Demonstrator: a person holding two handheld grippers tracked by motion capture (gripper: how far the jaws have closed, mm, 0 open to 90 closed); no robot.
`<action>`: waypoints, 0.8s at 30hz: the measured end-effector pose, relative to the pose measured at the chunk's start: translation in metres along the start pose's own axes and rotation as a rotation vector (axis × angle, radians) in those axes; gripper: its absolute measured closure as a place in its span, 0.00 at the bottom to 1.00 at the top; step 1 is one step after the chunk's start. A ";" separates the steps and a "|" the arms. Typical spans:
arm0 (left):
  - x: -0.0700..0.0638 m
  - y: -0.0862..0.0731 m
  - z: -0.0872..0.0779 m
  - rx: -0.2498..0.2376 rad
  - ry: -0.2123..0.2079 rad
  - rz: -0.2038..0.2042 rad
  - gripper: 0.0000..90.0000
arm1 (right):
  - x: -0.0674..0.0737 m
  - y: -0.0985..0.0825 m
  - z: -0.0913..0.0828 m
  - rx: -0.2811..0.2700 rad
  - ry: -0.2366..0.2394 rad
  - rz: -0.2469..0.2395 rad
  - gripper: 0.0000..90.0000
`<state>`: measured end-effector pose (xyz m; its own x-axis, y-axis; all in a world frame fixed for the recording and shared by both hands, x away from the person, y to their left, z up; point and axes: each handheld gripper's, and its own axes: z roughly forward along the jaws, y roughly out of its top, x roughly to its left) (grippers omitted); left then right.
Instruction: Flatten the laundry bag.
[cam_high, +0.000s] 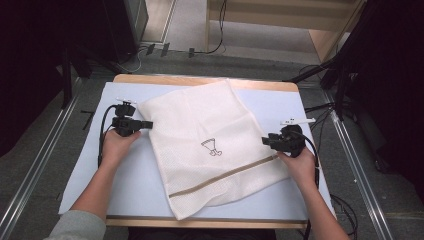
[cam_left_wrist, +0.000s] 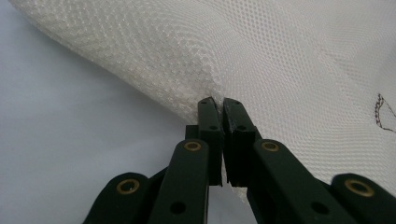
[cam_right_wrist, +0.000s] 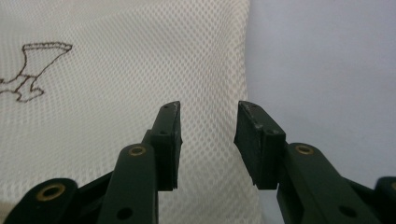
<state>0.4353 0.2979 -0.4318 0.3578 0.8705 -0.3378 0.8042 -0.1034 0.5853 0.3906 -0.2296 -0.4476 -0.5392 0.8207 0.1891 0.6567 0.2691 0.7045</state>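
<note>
I've got a white mesh laundry bag (cam_high: 210, 145) mid-frame on the pale blue surface (cam_high: 90, 170), tan zipper (cam_high: 225, 176) lower right, small dark logo. Left hand-held gripper (cam_left_wrist: 218, 106) pinches its edge; right hand-held gripper (cam_right_wrist: 208, 120) gapes open over it.

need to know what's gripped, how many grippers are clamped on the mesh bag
1. The left gripper is shut on the left edge of the mesh bag. The right gripper stands open over the bag's right edge, gripping nothing.
</note>
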 end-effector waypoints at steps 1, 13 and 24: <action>0.003 0.002 0.000 0.001 0.002 0.001 0.98 | 0.001 -0.001 0.000 0.005 0.004 -0.002 0.69; 0.018 0.007 -0.005 -0.039 0.002 -0.026 0.83 | 0.008 -0.005 0.005 0.028 0.018 -0.021 0.68; -0.009 -0.011 -0.027 -0.061 -0.016 -0.003 0.66 | -0.002 -0.002 0.006 0.016 -0.003 0.000 0.68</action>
<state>0.4103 0.3048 -0.4152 0.3636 0.8630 -0.3506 0.7748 -0.0712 0.6282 0.3935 -0.2281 -0.4536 -0.5376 0.8222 0.1869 0.6648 0.2770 0.6937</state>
